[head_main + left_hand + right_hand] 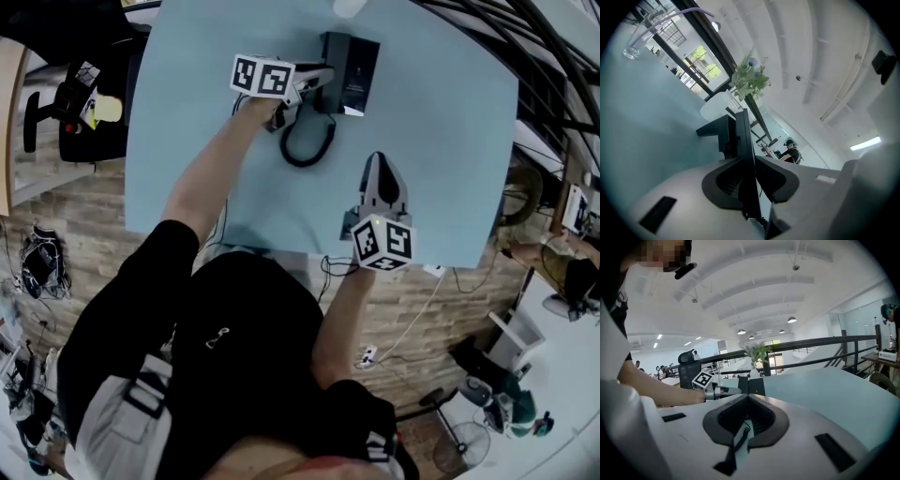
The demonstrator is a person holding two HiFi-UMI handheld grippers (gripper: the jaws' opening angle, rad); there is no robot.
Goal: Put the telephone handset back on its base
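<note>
The black telephone base [354,64] stands at the far middle of the light blue table [187,141]. My left gripper [317,81] reaches to the base's left side. In the left gripper view the left gripper [744,158] is shut on the thin black handset [742,133], seen edge-on between the pads. The coiled cord [306,142] loops on the table below it. My right gripper [378,161] rests nearer the front edge, pointing at the base. In its own view the right gripper [748,397] is shut, with nothing held, and the base [753,386] lies ahead.
A white vase of greenery [757,353] stands at the table's far edge behind the base. The table's front edge [309,251] runs just behind my right gripper. An office chair [75,117] stands on the floor to the left, and cables hang off the front right.
</note>
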